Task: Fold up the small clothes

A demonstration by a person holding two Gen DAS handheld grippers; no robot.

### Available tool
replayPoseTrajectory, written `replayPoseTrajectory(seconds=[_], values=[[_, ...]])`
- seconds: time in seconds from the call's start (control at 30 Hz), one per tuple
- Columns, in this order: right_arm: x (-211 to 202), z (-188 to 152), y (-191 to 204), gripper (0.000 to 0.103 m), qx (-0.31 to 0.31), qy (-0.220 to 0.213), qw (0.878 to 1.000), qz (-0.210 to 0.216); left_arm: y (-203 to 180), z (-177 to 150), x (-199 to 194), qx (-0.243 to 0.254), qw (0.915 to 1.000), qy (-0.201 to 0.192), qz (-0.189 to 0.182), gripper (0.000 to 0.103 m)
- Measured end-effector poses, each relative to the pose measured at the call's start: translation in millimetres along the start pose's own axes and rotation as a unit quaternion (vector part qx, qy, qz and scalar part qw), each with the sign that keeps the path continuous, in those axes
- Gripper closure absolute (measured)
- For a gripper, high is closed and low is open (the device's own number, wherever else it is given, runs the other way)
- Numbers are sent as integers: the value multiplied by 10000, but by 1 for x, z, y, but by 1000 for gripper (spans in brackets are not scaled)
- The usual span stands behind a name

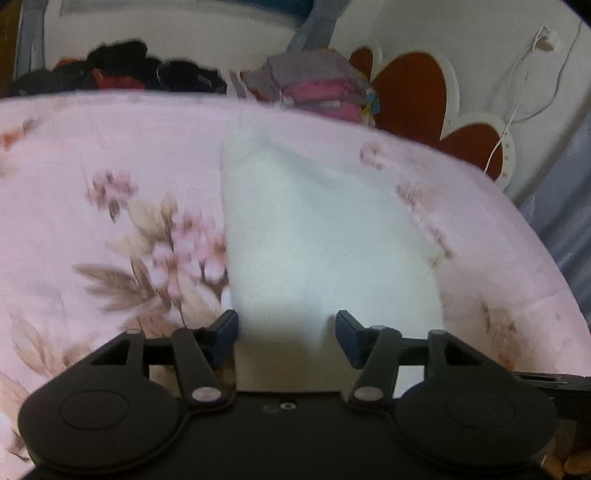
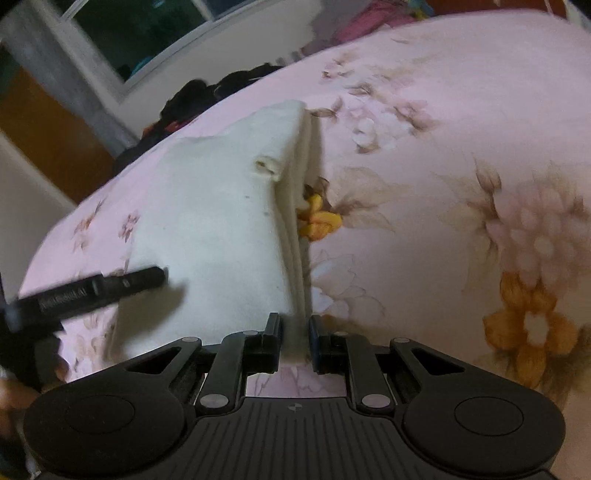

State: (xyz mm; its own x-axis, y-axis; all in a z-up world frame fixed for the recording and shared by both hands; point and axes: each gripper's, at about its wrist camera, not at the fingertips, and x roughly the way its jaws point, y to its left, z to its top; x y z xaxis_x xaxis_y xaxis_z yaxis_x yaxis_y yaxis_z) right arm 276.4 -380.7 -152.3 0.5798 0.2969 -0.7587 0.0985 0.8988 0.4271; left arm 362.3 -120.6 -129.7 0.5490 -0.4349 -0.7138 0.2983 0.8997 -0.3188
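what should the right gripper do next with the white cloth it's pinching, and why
Probably carry the pinched edge on across toward the left gripper. The right gripper has its jaws shut on the stacked edge of the white garment, which stands lifted off the floral bedsheet, so the fold looks half made. The left jaws stand open over the flat part, pressing nothing.

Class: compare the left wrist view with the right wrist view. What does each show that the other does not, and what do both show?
Left wrist only: a heart-shaped headboard, a white cable, the open left gripper over the cloth. Right wrist only: a window, the right gripper shut on the cloth's folded edge, yellow trim. Both: the white cloth on the floral sheet.
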Motion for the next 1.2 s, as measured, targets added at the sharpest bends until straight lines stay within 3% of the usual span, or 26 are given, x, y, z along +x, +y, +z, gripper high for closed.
replayPoseTrajectory(seconds=[0.17,0.4,0.67,0.9,1.0,1.13,1.2], values=[[-13,31,14,88,-175,-585,9981,-27,-5,28,-12,1,9993,-350,-97,43],[11,83,42,88,-400,-1036,9937,-168,-1,66,21,-274,9982,-540,-7,45],[79,135,50,87,-333,-1090,9914,-649,3,88,66,-142,9976,-675,116,47],[125,137,34,88,-436,-829,9912,-936,28,75,93,-332,9982,-423,275,44],[123,138,29,87,-397,-869,9916,-874,29,80,89,-399,9981,-403,236,44],[117,149,35,87,-400,-1174,9885,-864,27,88,88,-465,9963,-658,311,46],[127,156,34,80,-364,-1059,9894,-925,31,89,98,-604,9960,-543,370,44]])
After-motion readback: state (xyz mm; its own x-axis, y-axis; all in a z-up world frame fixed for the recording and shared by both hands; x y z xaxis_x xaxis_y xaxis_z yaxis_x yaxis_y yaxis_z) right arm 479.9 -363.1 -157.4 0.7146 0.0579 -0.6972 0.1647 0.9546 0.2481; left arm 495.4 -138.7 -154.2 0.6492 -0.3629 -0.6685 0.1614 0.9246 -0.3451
